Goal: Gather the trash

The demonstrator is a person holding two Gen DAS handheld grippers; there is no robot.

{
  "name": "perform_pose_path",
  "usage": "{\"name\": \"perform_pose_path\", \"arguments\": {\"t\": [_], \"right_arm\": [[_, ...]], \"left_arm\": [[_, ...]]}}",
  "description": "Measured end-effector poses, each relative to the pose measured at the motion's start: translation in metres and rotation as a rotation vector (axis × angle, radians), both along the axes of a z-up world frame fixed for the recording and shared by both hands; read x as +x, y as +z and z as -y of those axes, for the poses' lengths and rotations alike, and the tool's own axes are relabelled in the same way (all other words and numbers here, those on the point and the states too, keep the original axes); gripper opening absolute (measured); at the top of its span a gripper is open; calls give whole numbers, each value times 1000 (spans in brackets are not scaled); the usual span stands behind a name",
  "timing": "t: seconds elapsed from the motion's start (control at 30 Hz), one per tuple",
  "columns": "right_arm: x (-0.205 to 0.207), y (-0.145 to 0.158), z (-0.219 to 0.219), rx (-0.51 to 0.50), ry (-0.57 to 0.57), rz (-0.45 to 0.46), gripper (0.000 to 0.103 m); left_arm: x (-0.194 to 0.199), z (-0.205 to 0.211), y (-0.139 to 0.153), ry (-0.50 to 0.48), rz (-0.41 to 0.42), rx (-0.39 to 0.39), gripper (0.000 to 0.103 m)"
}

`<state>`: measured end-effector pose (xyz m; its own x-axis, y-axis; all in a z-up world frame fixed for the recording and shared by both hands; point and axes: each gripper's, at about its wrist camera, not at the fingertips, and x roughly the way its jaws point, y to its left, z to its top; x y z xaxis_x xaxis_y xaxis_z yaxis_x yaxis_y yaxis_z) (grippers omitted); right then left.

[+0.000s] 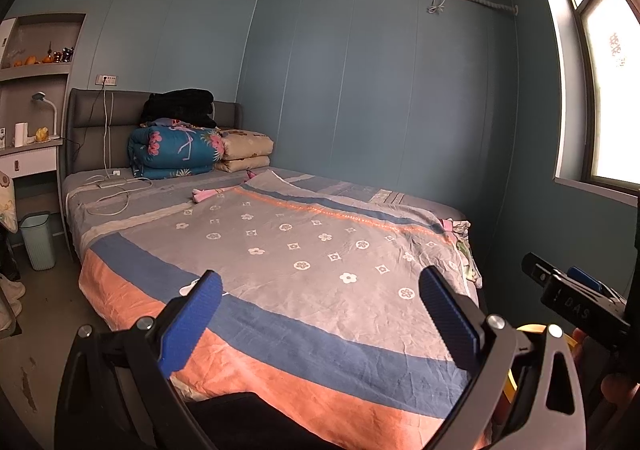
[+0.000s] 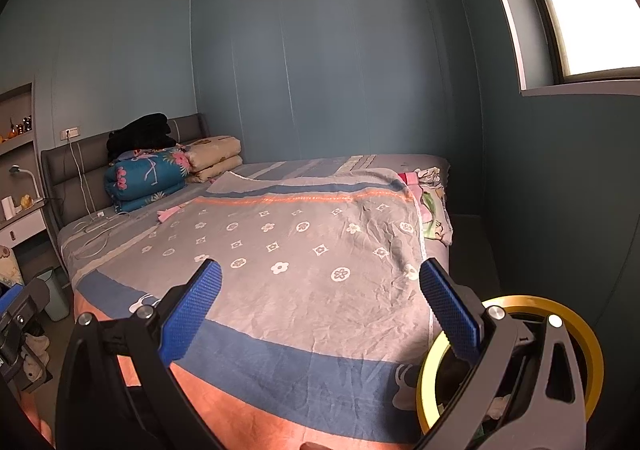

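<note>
My left gripper (image 1: 320, 314) is open above the foot of the bed (image 1: 280, 250), with nothing between its blue pads. My right gripper (image 2: 320, 310) is open too, over the same quilt (image 2: 300, 250), and holds nothing. A small pink scrap (image 1: 204, 194) lies on the quilt toward the head of the bed, also visible as the pink scrap (image 2: 166, 215) in the right wrist view. Low on the right, beside the bed's corner, stands a yellow-rimmed bin (image 2: 596, 362), partly hidden by my right finger (image 2: 452, 314). Something pale lies inside it.
A pale green ribbed bin (image 1: 38, 238) stands on the floor left of the bed. Folded quilts (image 1: 180, 150) and a charger cable (image 1: 108, 186) sit at the headboard. Crumpled clothes (image 2: 430, 202) lie at the bed's right edge. A desk (image 1: 28, 158) is far left, a window (image 1: 612, 90) on the right.
</note>
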<state>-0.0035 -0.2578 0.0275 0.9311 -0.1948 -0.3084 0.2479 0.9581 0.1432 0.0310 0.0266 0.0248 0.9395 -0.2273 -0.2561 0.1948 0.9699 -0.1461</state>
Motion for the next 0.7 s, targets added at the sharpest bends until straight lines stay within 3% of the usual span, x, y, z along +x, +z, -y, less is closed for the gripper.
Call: {"name": "perform_pose_path", "arguments": {"t": [0.7], "right_arm": [[6,-6,3,8,-10,-40,95]], "left_arm": [[4,-1,-4,-26,-21,0,95]]}}
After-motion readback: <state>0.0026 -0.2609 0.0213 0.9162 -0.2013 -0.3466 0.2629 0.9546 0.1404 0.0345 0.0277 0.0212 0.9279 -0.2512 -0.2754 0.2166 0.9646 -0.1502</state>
